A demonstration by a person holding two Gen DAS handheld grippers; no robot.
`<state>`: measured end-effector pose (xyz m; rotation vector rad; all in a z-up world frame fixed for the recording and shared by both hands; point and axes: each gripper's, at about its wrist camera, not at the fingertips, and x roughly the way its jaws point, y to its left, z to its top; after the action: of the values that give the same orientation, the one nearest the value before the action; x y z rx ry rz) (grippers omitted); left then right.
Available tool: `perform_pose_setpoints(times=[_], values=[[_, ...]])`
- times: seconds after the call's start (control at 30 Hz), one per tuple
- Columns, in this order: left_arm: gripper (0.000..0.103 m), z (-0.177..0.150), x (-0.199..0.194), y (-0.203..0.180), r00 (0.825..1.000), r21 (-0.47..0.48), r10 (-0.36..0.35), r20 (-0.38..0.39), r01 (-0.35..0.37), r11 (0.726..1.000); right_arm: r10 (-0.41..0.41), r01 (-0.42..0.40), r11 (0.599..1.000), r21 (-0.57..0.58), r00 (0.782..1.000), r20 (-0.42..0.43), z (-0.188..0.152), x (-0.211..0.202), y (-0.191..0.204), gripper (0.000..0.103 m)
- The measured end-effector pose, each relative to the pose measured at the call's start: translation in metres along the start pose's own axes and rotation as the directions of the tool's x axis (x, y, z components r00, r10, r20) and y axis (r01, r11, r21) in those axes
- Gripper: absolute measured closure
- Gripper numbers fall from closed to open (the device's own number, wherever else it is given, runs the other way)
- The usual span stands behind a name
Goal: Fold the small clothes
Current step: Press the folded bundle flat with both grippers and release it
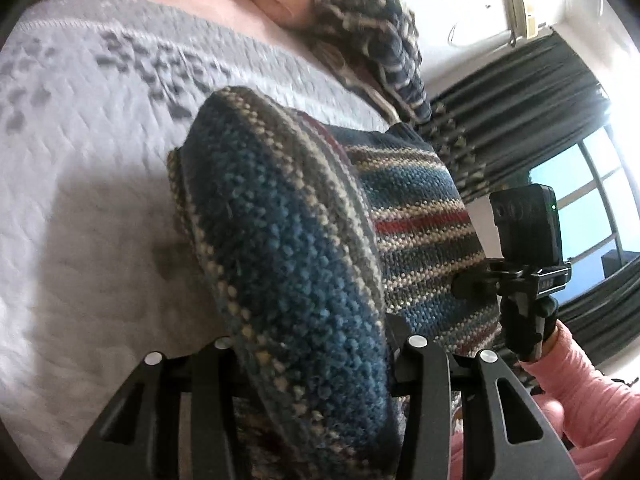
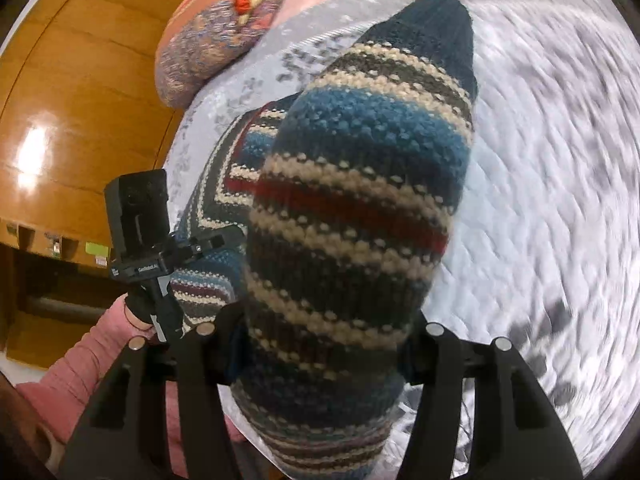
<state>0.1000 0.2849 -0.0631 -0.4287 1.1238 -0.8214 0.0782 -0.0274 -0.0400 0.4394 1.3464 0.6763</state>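
Both wrist views, mid-fold, motion blur on the background.

Item: striped knitted garment (image 1: 304, 248) in blue, cream, grey and red wool, lifted above the pale grey quilted bedspread (image 1: 80, 208), not lying flat on it.

Left gripper (image 1: 308, 344): jaws pinching a bunched edge of the knit; the cloth fills the gap, fingertips hidden.

Right gripper (image 2: 320, 332): likewise clamped on a thick roll of the same knit (image 2: 352, 208).

Key relation: the garment spans between the two grippers, long axis running from each set of fingers away over the bedspread toward the dark ribbed cuff end (image 2: 436, 28). Each gripper sees the other just beside the knit, so neither is nearer.

Pose: both grippers raised, tilted down at the bedspread; pink sleeves (image 1: 580, 384) behind them.

Judgement: next move is to lay the held edge over onto the bedspread.
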Motion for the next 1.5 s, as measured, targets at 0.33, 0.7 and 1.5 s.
perform_pose_setpoints(times=[0.33, 0.7, 1.5], values=[[0.048, -0.012, 0.03, 0.02, 1.0, 0.029, 0.003, -0.007, -0.003, 1.0, 0.006, -0.006, 0.998, 0.058, 1.0, 0.007, -0.006, 0.032, -0.043, 0.039], [0.044, -0.021, -0.006, -0.005, 0.99, 0.057, 0.135, 0.033, -0.136, 0.989, 0.001, -0.002, 0.991, 0.13, 1.0, 0.007, -0.026, 0.007, -0.041, 0.024], [0.036, -0.087, -0.016, -0.044, 0.906, 0.121, 0.424, 0.005, -0.421, 0.899, 0.02, -0.001, 0.993, 0.118, 0.987, -0.161, -0.101, 0.017, -0.035, 0.07]])
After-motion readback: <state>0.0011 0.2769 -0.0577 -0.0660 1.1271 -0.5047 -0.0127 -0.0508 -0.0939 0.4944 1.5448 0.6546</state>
